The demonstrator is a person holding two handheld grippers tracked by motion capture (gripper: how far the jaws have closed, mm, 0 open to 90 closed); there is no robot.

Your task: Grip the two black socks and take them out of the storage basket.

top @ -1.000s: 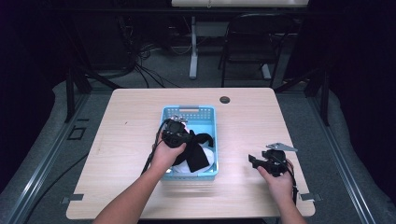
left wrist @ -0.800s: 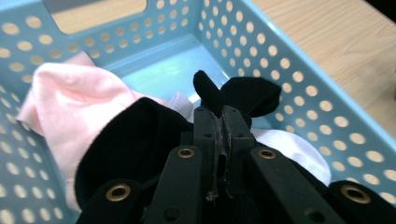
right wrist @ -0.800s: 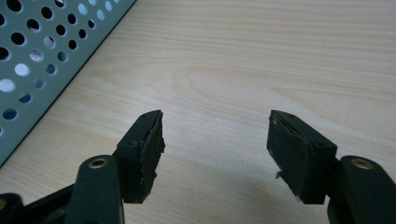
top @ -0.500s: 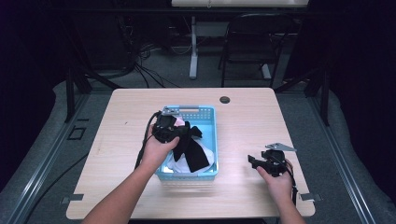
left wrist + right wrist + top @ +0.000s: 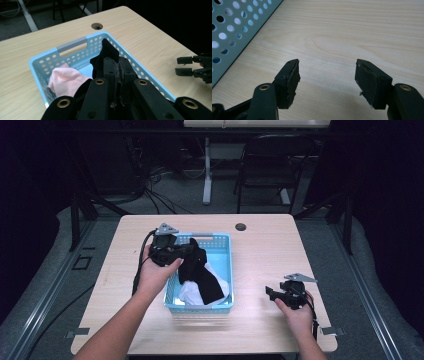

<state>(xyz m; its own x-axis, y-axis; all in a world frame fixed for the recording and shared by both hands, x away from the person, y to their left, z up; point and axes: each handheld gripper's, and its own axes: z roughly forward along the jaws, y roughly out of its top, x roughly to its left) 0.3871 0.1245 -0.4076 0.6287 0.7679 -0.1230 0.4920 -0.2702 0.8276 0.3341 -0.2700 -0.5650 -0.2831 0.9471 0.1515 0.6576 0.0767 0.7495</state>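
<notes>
A black cloth garment trails from the perforated light-blue plastic basket at the middle of the pale wooden table, its upper end pinched between the pressed-together jaws of the left gripper above the basket's left rim. Inside lie a pale pink cloth and something white (partly covered). The right gripper hovers spread wide, low over bare wood, right of the basket.

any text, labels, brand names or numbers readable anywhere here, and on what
None can be read. The blue basket, the black cloth clamped in the left gripper, the pink cloth, the open right gripper and the wooden table all show bare surfaces with no print, label or number.
</notes>
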